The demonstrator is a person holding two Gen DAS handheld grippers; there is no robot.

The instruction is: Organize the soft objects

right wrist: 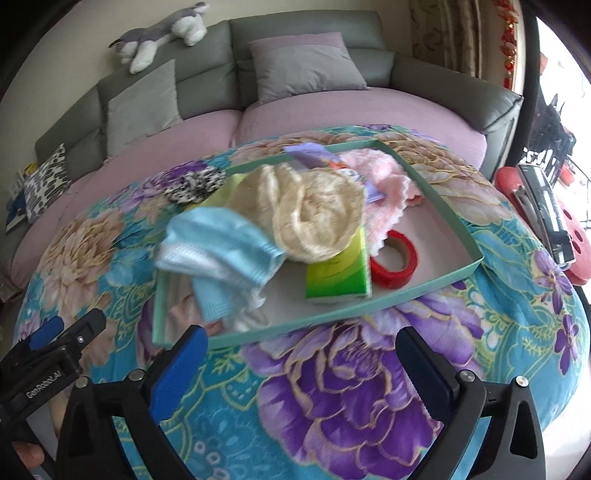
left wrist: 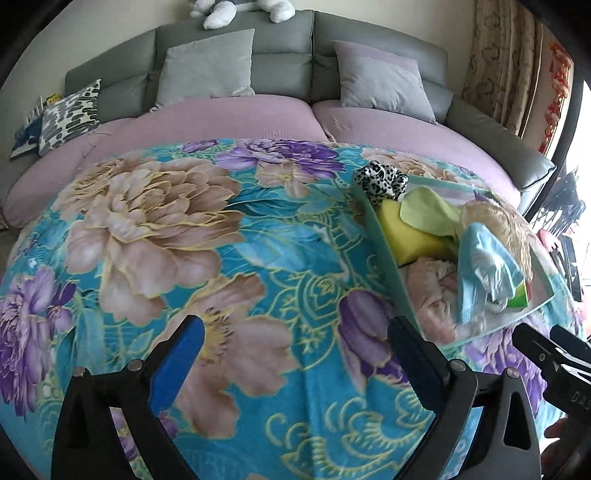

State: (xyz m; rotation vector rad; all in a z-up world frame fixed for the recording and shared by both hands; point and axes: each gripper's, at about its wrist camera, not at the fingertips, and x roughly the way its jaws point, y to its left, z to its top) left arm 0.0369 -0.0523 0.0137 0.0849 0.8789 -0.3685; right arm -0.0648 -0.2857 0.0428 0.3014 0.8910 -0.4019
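A shallow mint-green cardboard tray [right wrist: 436, 284] sits on the turquoise floral fleece blanket [right wrist: 351, 387] that covers the table, towards its far right side; it is heaped with soft things: a cream lace cloth [right wrist: 314, 218] bunched on top, a pale blue and white towel [right wrist: 218, 251] spilling over the tray's near left rim, a fluffy pink cloth [right wrist: 380, 173] at the far side, a green tissue pack [right wrist: 340, 277] under the lace, and a red roll of tape [right wrist: 395, 262] on the bare tray floor near the right rim; the left wrist view adds a yellow sponge-like block [left wrist: 406, 232] and a light green cloth [left wrist: 428, 214] in the tray's far left part; a black-and-white leopard-print scrunchie [left wrist: 380, 181] lies at the tray's far left corner, whether inside or just outside I cannot tell. The left gripper [left wrist: 295, 354] hovers over bare blanket just left of the tray, jaws spread wide, gripping nothing; the right gripper [right wrist: 299, 365] hangs before the tray's near rim, likewise wide apart and empty. Behind the table stands a grey sofa [right wrist: 306, 29] with lilac seat covers, grey cushions [right wrist: 306, 70] and a grey-and-white plush dog [right wrist: 162, 37] on its backrest.
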